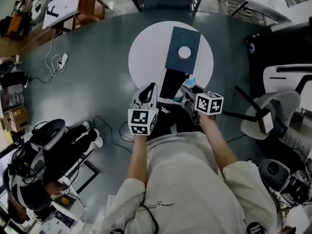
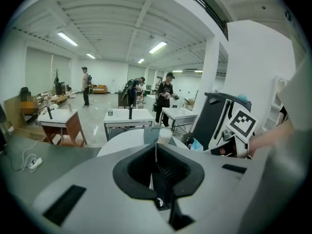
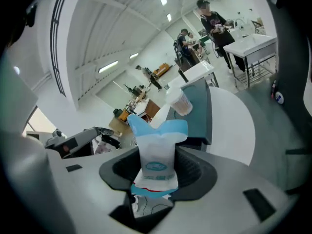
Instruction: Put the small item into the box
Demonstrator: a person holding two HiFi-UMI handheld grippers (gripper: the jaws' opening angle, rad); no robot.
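Between the right tongs (image 3: 156,172) a blue-and-white packet (image 3: 157,150) is pinched tight, sticking up out of the jaws. Ahead of both tongs, the dark blue box (image 1: 175,62) lies on the round white tabletop (image 1: 144,57), with a small white cup (image 1: 184,52) on top of it. Just beside the right pair, the left tongs (image 2: 157,160) are pressed together, gripping nothing.

Your packet (image 3: 157,155) white with blue edges, box (image 1: 187,37) dark blue, round table (image 1: 146,57) white, marker cubes (image 1: 143,122) in black-and-white squares, floor (image 1: 97,82) dull grey-green.
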